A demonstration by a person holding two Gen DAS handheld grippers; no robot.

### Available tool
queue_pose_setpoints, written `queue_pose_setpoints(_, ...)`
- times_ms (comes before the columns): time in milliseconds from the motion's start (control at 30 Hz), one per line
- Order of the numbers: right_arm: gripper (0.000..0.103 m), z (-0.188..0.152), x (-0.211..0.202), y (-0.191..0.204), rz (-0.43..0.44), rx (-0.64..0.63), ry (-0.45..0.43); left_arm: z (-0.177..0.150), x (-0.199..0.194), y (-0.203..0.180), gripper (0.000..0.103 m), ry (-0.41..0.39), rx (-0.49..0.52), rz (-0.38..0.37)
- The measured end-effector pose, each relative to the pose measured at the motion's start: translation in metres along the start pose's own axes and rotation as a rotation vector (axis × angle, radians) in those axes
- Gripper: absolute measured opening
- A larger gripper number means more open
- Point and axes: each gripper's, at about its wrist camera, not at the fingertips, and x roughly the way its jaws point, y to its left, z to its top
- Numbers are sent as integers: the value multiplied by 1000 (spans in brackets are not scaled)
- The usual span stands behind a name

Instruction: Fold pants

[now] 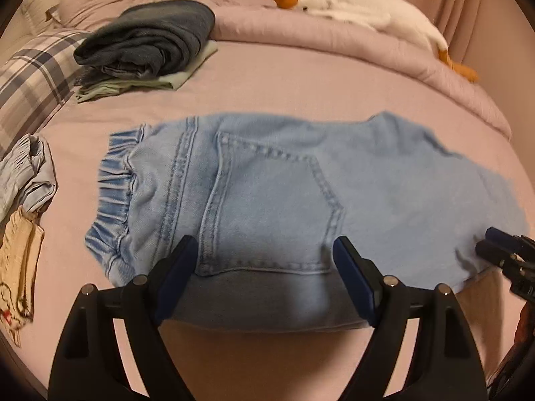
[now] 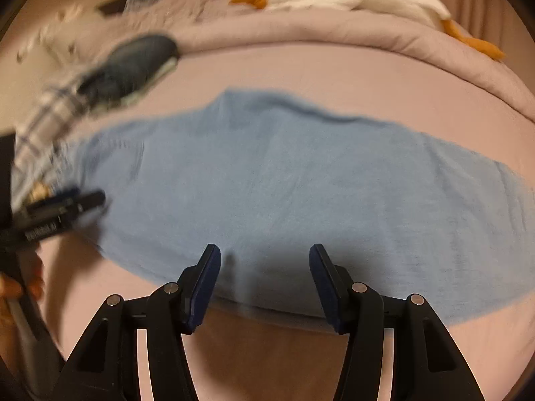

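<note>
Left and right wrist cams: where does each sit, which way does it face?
Left wrist: on the left gripper, angled down at the light jeans' waistband end; own fingers open, right gripper at right edge.
Right wrist: on the right gripper, angled down at the legs; open fingers, left gripper, a hand.
Shared: jeans, folded pile, plush goose.

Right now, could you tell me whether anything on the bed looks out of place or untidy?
Mostly tidy. The light-blue jeans lie flat, but crumpled clothes sit unfolded at the bed's left edge.
</note>
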Motion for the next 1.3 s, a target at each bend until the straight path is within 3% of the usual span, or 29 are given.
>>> queue_pose_setpoints(100, 55, 10, -13, -14, -68, 6, -62, 5, -5, -11, 86, -29, -2, -6)
queue_pose_setpoints(233, 55, 23, -5, -36, -113, 72, -81, 15, 0, -29, 86, -27, -13, -67)
queue_pose_setpoints(400, 56, 8, 23, -51, -157, 91, -8, 4, 36, -54, 86, 60, 94, -13)
queue_pose_setpoints(467, 59, -8, 14, -44, -177, 19, -58, -7, 40, -61, 88, 30, 174, 24)
queue_pose_setpoints(767, 62, -40, -31, -59, -70, 65, -59, -37, 0, -48, 88, -28, 244, 5)
queue_pose_setpoints(933, 62, -47, -58, -110, -1, 259, -132, -34, -19, -47, 88, -37, 153, -74)
queue_pose_setpoints(1133, 62, -66, -73, -155, -80, 406, -146, -12, -20, -90, 88, -64, 149, -153)
queue_pose_setpoints(1300, 62, -67, -85, -168, -95, 421, -182, 10, 3, -139, 88, -31, 187, -197)
